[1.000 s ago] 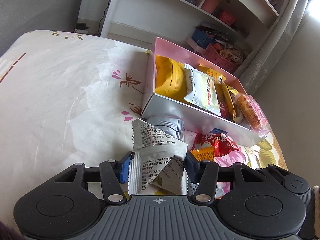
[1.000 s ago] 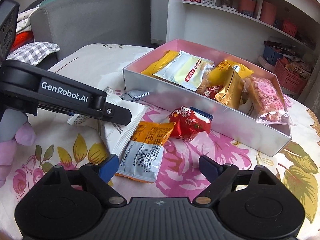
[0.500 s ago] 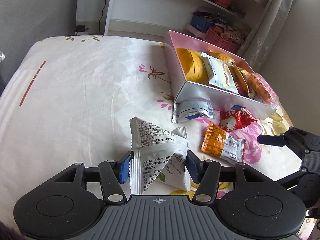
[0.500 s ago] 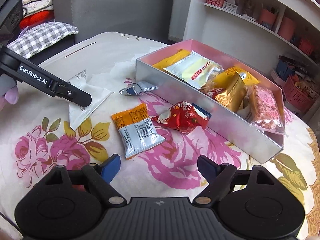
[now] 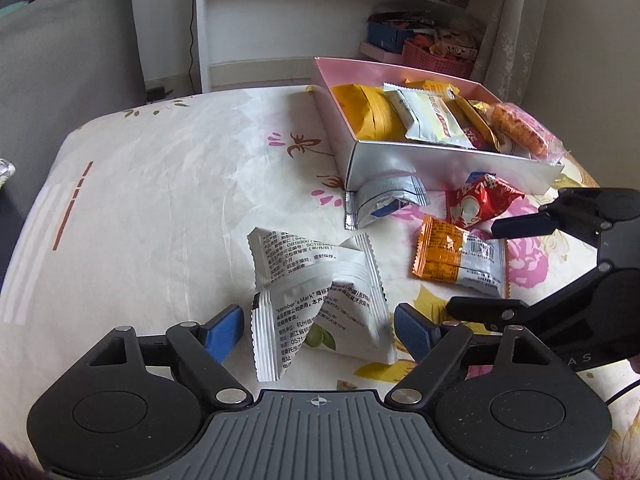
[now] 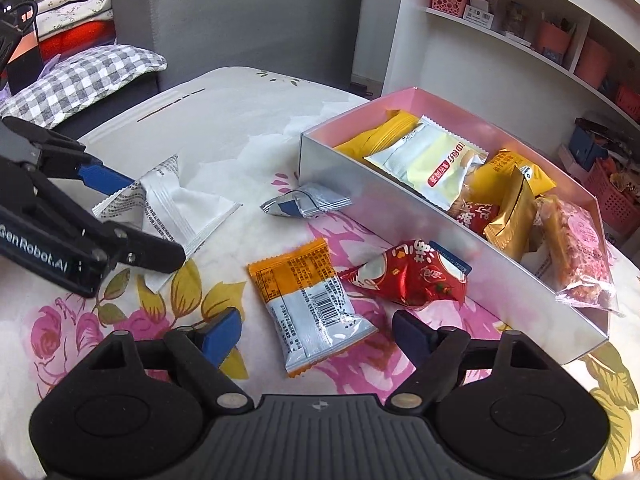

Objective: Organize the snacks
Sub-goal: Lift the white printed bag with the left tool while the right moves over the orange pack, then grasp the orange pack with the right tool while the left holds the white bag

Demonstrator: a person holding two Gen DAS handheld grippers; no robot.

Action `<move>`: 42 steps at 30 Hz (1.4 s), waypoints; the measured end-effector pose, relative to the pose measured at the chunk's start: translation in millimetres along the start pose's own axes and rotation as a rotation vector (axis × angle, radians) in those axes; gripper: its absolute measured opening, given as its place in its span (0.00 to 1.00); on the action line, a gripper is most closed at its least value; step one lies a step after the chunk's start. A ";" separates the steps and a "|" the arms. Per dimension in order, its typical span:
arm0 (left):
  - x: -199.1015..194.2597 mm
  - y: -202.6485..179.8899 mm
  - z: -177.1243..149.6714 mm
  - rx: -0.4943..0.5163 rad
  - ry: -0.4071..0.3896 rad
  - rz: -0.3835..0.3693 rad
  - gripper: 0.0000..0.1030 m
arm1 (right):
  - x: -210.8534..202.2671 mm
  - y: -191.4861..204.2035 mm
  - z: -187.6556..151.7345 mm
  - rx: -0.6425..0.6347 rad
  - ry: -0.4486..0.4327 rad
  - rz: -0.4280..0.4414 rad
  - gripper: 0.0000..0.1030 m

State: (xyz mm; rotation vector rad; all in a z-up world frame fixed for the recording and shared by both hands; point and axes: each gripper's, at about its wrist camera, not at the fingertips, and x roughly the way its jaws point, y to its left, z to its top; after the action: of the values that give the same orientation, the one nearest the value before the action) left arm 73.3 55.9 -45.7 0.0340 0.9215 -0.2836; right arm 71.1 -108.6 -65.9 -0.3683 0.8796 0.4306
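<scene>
Left gripper point(image 5: 318, 326): spread, straddling white packet point(image 5: 320, 296) | right gripper point(image 6: 316, 330): spread, over orange packet point(image 6: 308, 304) | box point(image 6: 400, 216): holds snacks | surface point(image 5: 160, 200): floral cloth

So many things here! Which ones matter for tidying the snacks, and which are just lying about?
Part of the job:
- pink box, already holding several snacks
- white packet between the left gripper's open jaws
- orange packet before the right gripper
- red packet
- silver packet

Just lying about:
- checked pillow
- shelf baskets
- grey sofa
</scene>
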 end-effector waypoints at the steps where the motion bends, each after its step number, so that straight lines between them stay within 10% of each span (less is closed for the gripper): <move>1: 1.5 -1.8 -0.9 0.011 0.001 0.001 0.81 | 0.8 -0.1 0.7 0.004 -0.001 0.001 0.69; 18: 2.5 -10.7 0.0 0.057 -0.022 0.030 0.62 | -3.4 15.6 5.9 -0.079 -0.016 0.036 0.30; 27: -6.4 -2.2 6.0 0.023 -0.046 0.023 0.44 | -12.8 15.1 10.7 -0.063 -0.049 0.030 0.28; 42: -16.8 8.9 17.1 -0.046 -0.087 0.030 0.44 | -34.1 0.0 19.1 0.033 -0.138 0.012 0.28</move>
State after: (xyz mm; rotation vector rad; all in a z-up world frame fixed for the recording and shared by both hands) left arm 79.4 65.7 -22.8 -0.0069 0.8402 -0.2338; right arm 64.4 -106.6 -27.4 -0.2997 0.7542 0.4468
